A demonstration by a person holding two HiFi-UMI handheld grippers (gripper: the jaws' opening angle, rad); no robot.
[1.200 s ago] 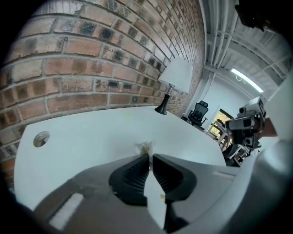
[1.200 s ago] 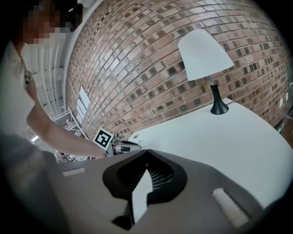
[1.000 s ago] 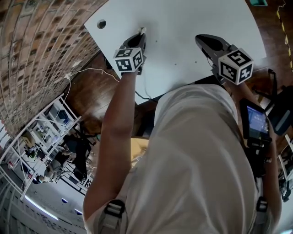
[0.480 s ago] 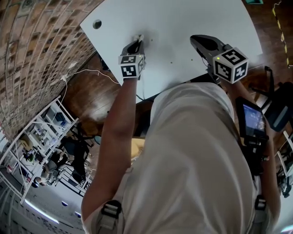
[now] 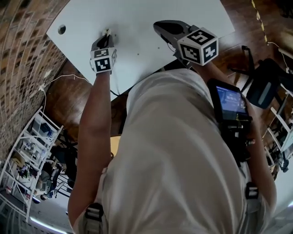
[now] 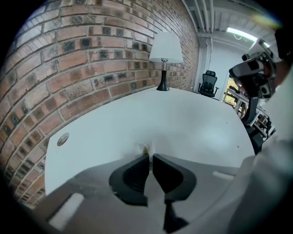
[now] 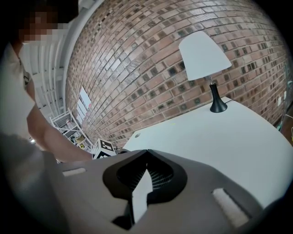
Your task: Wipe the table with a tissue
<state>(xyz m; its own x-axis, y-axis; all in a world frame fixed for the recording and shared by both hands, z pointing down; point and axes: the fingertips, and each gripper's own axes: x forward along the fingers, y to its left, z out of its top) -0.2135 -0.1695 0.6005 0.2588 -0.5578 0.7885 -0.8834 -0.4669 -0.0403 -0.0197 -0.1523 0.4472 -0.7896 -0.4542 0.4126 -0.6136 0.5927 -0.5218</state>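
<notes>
A small crumpled white tissue point(image 6: 145, 148) sticks out of my left gripper point(image 6: 150, 156), whose dark jaws are shut on it. In the head view the left gripper point(image 5: 106, 37) points down at the white table point(image 5: 146, 11) near its left edge, and the tissue point(image 5: 108, 32) sits right at the surface. My right gripper point(image 5: 159, 25) hovers over the table's near side, to the right of the left one. Its jaws point(image 7: 147, 151) meet at the tips with nothing between them. The left gripper's marker cube point(image 7: 104, 148) shows at the left of the right gripper view.
A white-shaded lamp point(image 6: 164, 55) stands at the table's far end by the brick wall point(image 6: 68, 55). A round cable hole point(image 5: 61, 29) lies near the table's left corner. An office chair point(image 6: 209, 82) sits beyond the table. A wire shelf rack point(image 5: 27, 151) stands on the floor, left.
The left gripper has rolled and dipped toward the table with the tissue still in its jaws. The head view has swung, shifting everything leftward. The right gripper has kept its place.
</notes>
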